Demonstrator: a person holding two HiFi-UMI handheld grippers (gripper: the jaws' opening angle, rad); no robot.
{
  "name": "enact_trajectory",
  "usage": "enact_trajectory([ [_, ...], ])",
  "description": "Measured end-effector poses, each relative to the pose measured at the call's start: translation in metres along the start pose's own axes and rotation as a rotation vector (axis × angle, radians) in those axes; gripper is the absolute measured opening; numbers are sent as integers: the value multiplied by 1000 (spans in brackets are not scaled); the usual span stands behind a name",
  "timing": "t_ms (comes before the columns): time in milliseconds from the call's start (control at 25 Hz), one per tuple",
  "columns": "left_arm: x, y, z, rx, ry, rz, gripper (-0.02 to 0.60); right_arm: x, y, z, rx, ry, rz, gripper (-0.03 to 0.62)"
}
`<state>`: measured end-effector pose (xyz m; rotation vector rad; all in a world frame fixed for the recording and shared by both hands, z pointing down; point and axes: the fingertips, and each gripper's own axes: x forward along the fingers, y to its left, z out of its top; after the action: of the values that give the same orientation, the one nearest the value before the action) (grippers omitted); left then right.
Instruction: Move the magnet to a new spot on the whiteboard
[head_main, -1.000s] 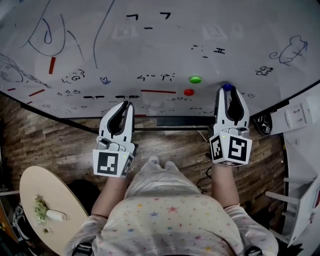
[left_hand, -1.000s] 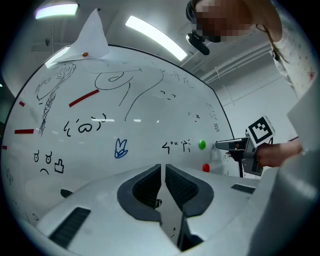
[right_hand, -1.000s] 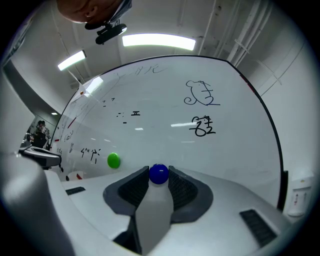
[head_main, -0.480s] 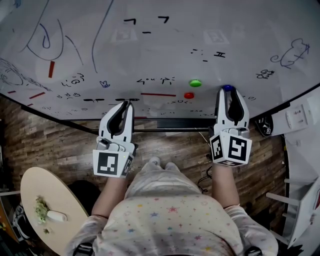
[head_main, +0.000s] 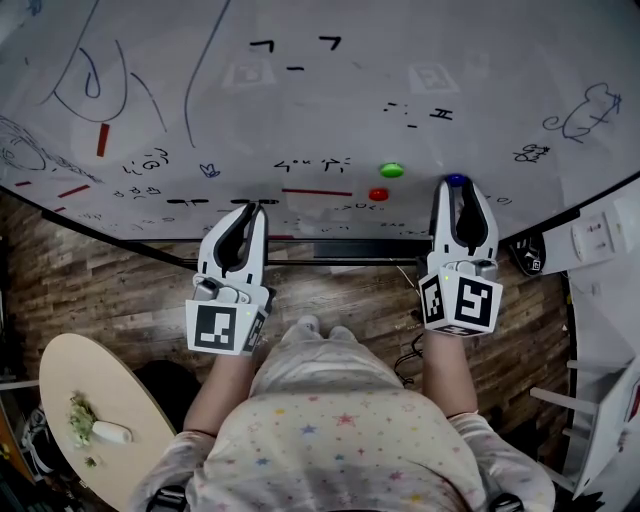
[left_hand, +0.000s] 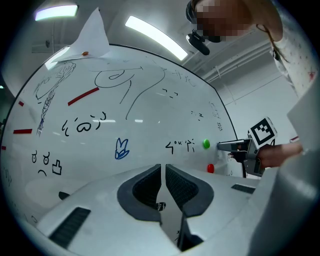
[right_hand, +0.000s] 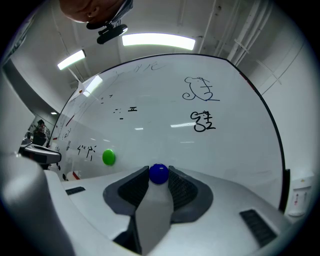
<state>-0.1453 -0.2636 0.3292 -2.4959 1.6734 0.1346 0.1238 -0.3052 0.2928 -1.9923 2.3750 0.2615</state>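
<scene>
Sitting pinched between the two tips of the right claw (head_main: 456, 186), the blue magnet (head_main: 456, 180) is a small glossy ball pressed against the low right part of the whiteboard (head_main: 330, 110). In the right gripper view the blue magnet (right_hand: 159, 173) touches both dark ribbed pads (right_hand: 131, 190), so the right claw (right_hand: 159, 176) is clamped on it. The side of the magnet that faces the board is hidden.

Just left of it on the board is a round green magnet (head_main: 391, 170), and a little nearer and further left a red magnet (head_main: 378, 194), both smooth and shiny. The white surface around them carries blue, black and red marker scribbles, too small to read.

Well apart to the left, the left claw (head_main: 252, 207) points at the lower edge of the board. In the left gripper view the left claw (left_hand: 163, 167) has its ribbed pads together with only a thin slit between them and nothing held.

Near left, a round beige tabletop (head_main: 70, 370) is cut off by the frame edge; something green and something white lie on it, hard to make out. Brown wood-plank floor (head_main: 120, 280) shows below the board.
</scene>
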Motion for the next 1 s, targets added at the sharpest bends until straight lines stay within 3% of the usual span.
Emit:
enact_trajectory([
  [1000,-11,-6,9,6,-18,-3,36,-14,2,10,-19,-11,-16,129],
])
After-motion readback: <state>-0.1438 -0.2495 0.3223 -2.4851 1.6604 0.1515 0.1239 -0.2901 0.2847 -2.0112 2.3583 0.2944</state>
